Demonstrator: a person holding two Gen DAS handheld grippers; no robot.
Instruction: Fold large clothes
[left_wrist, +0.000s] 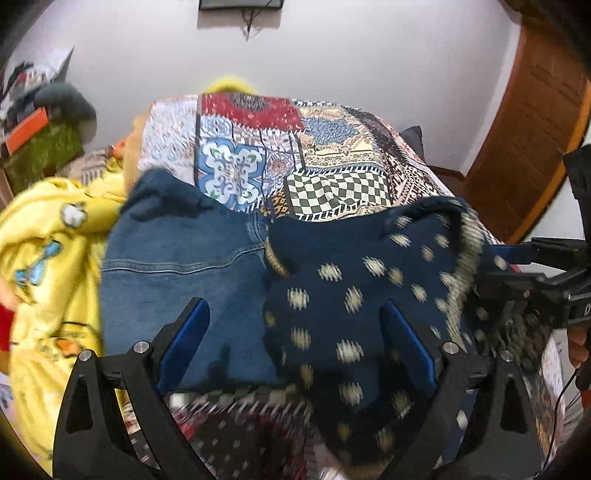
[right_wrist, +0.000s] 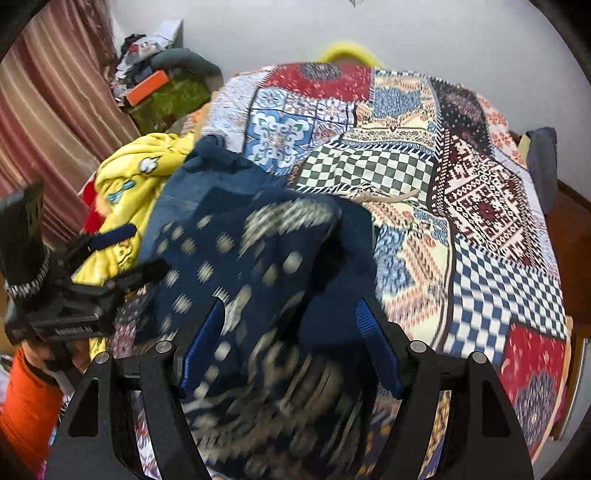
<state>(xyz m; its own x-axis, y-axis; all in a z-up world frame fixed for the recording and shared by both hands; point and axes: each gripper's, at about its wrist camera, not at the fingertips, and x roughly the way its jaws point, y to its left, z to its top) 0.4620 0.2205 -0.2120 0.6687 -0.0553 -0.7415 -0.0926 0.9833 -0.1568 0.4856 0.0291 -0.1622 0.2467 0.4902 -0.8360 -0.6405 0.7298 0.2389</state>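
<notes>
A dark navy garment with cream dots lies heaped on the bed, partly over blue denim jeans. My left gripper is open, its blue pads above the jeans and the navy garment. In the right wrist view the navy garment bunches between the open fingers of my right gripper. My right gripper also shows at the right edge of the left wrist view, close to the garment's patterned border; its state is unclear there. My left gripper shows at the left of the right wrist view.
A patchwork bedspread covers the bed. A yellow printed garment lies at the left. Cluttered boxes and a striped curtain stand at the far left, a wooden door at the right. A white wall is behind.
</notes>
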